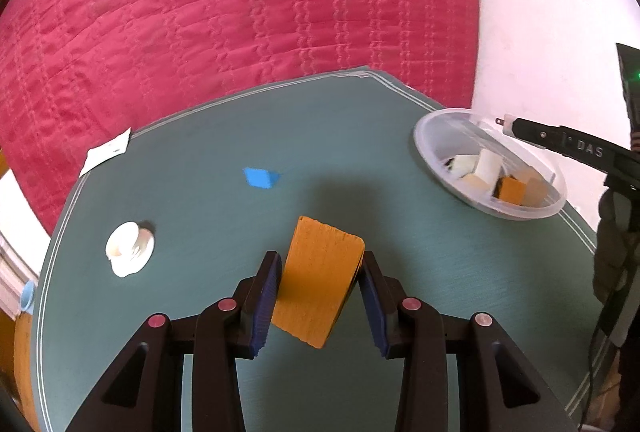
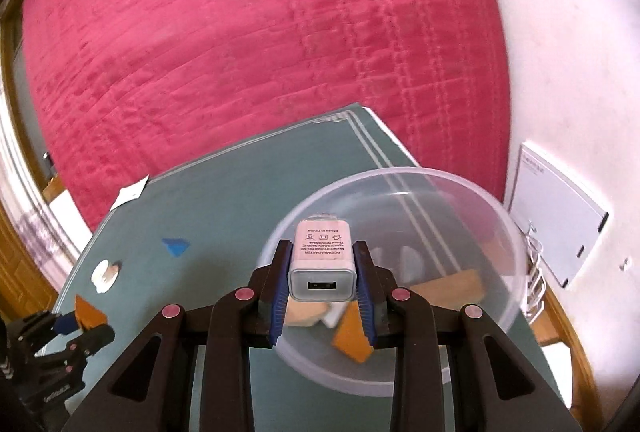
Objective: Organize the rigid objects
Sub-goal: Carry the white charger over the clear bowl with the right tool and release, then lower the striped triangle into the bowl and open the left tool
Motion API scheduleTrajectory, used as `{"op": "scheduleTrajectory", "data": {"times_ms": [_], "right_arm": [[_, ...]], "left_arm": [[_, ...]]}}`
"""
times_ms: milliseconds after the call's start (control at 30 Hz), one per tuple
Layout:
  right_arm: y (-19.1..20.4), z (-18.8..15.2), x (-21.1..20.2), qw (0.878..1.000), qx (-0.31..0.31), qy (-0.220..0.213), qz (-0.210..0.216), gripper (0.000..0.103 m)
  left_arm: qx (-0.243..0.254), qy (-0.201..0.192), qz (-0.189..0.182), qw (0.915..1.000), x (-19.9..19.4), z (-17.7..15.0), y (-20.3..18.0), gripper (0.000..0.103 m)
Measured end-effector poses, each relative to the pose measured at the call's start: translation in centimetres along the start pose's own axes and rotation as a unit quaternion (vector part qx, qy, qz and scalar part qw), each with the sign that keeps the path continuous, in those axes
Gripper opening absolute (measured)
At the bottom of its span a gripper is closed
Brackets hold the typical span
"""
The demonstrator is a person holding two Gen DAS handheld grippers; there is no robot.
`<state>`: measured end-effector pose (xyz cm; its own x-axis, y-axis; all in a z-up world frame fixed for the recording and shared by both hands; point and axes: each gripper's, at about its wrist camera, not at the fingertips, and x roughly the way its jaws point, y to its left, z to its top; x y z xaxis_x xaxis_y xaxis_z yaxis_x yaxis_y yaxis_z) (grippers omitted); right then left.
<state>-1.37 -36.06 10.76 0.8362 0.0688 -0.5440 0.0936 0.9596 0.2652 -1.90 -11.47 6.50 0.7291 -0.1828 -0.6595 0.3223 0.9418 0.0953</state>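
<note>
Two grippers each clamp a thing above the teal table, and the clear plastic bowl at its right edge serves as landmark. Right gripper pinches a white USB power adapter between its blue pads, over the bowl's near-left rim. Left gripper, well left of the bowl, squeezes an orange wooden block, held tilted. Inside the bowl lie orange and pale blocks and white pieces. Far left of the bowl rests a white cap; between them sits a blue piece.
</note>
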Motion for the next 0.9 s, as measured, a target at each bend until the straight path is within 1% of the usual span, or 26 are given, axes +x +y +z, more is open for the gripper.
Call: {"op": "scheduleTrajectory", "data": {"times_ms": [67, 133, 200, 233, 300, 367, 533, 633, 700, 767, 800, 900], "right_arm": [[-1.2, 0.0, 0.3, 1.0, 0.012, -0.004, 0.003, 0.031], [-2.3, -0.1, 0.6, 1.0, 0.024, -0.01, 0.002, 0.034], [-3.3, -0.2, 0.8, 0.999, 0.042, -0.007, 0.004, 0.037], [-3.9, -0.2, 0.8, 0.999, 0.052, -0.008, 0.006, 0.043], [-4.7, -0.3, 0.4, 0.998, 0.067, -0.016, 0.004, 0.052], [-5.3, -0.3, 0.1, 0.997, 0.077, -0.022, 0.004, 0.052], [-7.0, -0.6, -0.5, 0.993, 0.105, -0.038, -0.034, 0.052], [-7.8, -0.6, -0.9, 0.991, 0.118, -0.047, -0.05, 0.052], [-8.0, -0.5, -1.1, 0.99, 0.12, -0.053, -0.058, 0.052], [-8.0, -0.6, -1.3, 0.989, 0.117, -0.062, -0.072, 0.052], [-7.9, -0.6, -1.4, 0.988, 0.115, -0.067, -0.082, 0.052], [-7.9, -0.7, -1.4, 0.987, 0.113, -0.069, -0.092, 0.052]], "left_arm": [[0.009, -0.002, -0.003, 1.0, 0.0, 0.5, -0.9, 0.042], [0.017, -0.006, -0.007, 0.9998, 0.0, 1.1, -1.8, 0.042], [0.026, -0.011, -0.009, 0.9996, -0.1, 1.7, -2.6, 0.042], [0.03, -0.013, -0.009, 0.9994, -0.2, 2.0, -3.2, 0.042], [0.039, -0.017, -0.011, 0.999, -0.1, 2.5, -4.1, 0.042], [0.047, -0.02, -0.015, 0.9986, 0.1, 3.1, -5.1, 0.042], [0.059, -0.022, -0.047, 0.997, 1.0, 4.4, -7.4, 0.042], [0.077, -0.019, -0.055, 0.9953, 1.7, 5.0, -9.0, 0.042], [0.089, -0.02, -0.061, 0.994, 2.1, 5.4, -10.0, 0.042], [0.096, -0.021, -0.075, 0.9923, 2.5, 5.9, -10.9, 0.042], [0.097, -0.021, -0.081, 0.9918, 2.6, 6.1, -11.1, 0.042], [0.092, -0.021, -0.104, 0.99, 3.1, 6.9, -12.0, 0.042]]}}
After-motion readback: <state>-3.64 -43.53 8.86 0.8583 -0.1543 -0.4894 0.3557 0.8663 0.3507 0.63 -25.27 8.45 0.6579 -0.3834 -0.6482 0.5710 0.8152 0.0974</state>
